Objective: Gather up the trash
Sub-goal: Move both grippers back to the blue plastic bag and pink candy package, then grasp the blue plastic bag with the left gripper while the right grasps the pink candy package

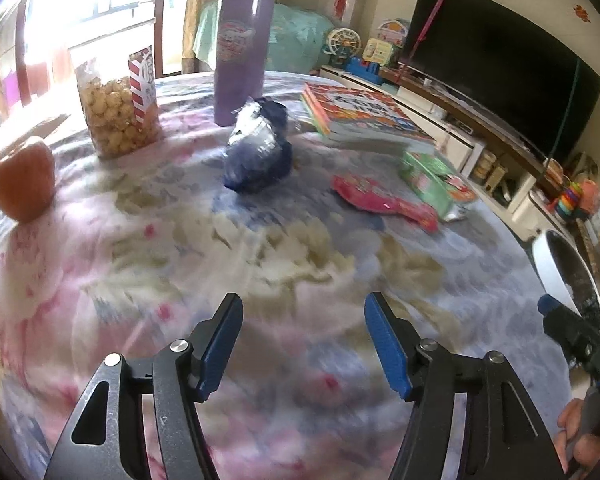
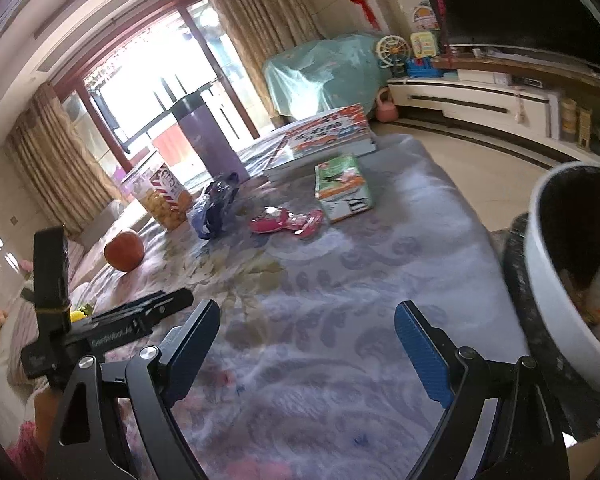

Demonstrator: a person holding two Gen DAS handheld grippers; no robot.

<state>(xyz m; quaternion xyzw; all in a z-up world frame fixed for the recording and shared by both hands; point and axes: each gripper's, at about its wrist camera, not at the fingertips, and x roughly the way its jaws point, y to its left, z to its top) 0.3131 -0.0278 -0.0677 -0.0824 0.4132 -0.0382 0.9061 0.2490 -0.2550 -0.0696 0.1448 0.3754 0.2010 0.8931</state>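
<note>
Blue-padded left gripper (image 1: 304, 320) and right gripper (image 2: 306, 328) both hang with jaws apart and empty above the floral-clothed table (image 1: 260, 264). Mid-table lie a crumpled dark-blue plastic wrapper (image 1: 258, 156) and a flat pink snack packet (image 1: 384, 200). Off the table's right edge stands a white-rimmed waste bin (image 2: 540, 248).

Left gripper (image 1: 304, 312) and right gripper (image 2: 306, 320) hover, jaws parted, empty.
</note>
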